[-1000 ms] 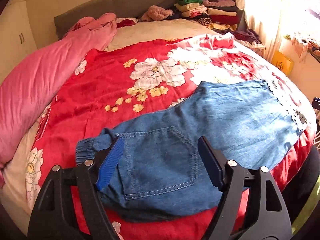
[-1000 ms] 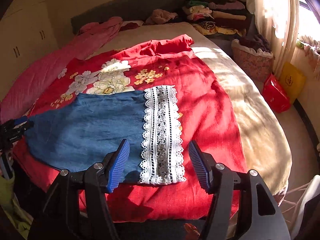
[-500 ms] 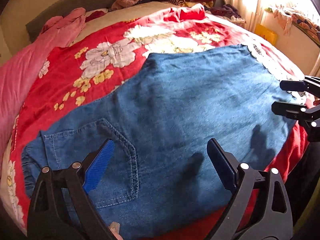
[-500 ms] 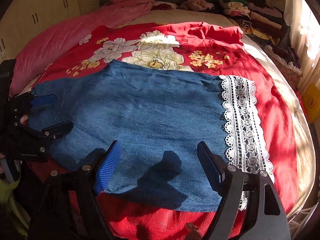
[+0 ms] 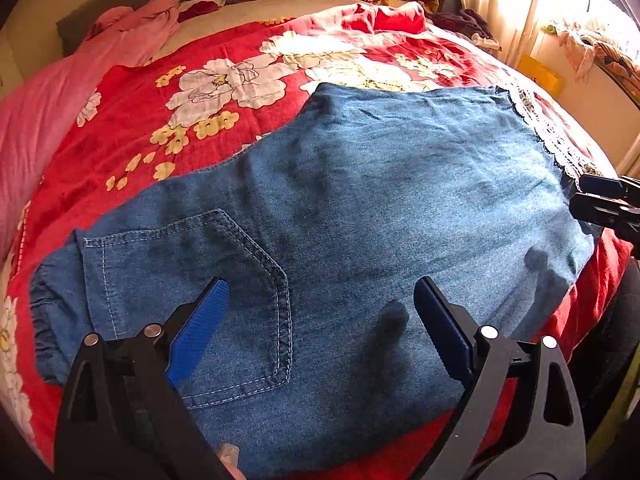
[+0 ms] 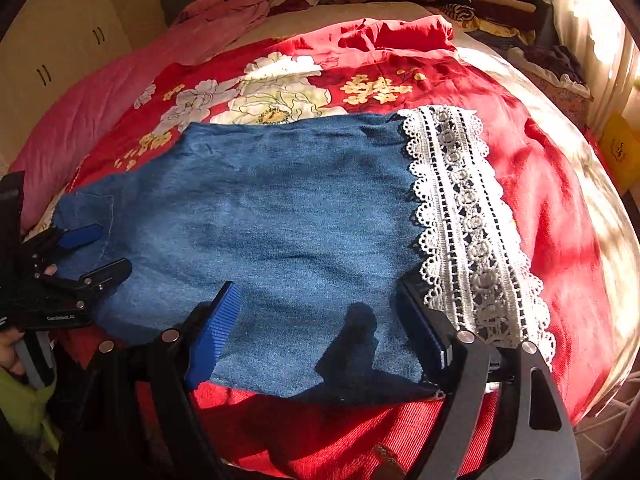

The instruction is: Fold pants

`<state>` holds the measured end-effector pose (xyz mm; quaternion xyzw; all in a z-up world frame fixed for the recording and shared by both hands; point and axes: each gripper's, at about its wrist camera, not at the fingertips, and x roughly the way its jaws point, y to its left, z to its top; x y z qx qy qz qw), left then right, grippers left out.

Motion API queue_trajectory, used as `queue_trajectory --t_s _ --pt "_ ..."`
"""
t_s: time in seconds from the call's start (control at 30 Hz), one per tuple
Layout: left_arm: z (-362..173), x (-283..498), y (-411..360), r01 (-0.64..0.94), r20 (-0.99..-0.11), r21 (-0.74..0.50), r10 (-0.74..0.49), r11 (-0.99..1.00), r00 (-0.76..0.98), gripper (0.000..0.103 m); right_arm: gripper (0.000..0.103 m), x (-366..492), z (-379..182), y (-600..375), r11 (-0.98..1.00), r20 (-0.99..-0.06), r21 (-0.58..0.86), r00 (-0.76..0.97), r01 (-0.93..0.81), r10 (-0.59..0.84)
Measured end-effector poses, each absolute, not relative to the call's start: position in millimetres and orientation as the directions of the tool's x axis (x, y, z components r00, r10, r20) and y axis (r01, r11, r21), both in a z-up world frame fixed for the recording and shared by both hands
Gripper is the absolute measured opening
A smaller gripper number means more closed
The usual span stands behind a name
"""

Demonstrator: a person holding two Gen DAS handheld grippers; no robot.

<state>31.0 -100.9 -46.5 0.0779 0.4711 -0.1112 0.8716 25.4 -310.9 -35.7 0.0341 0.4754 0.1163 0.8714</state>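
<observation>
Blue denim pants (image 5: pixel 360 216) with a white lace hem (image 6: pixel 464 216) lie flat mid-frame on the red floral bedspread (image 5: pixel 168 120). The left gripper (image 5: pixel 320 320) gapes empty at lower frame. The right gripper (image 6: pixel 320 320), jaws just widened, is empty too.

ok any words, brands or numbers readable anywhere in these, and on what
"GenRobot.AI", small and only roughly legible: on the left gripper body, seen in the right wrist view.
Dark mark on the yellow bag by the window: too blurred to read.
Nothing readable on the denim pants or the red floral blanket.
</observation>
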Motion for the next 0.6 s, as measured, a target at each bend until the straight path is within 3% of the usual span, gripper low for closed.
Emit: queue_trajectory --t_s 0.6 --pt "4 13 -118 0.298 -0.782 0.025 -0.167 0.954 0.600 0.093 0.097 -8 18 -334 0.987 -0.728 0.123 0.666 -0.101 0.159"
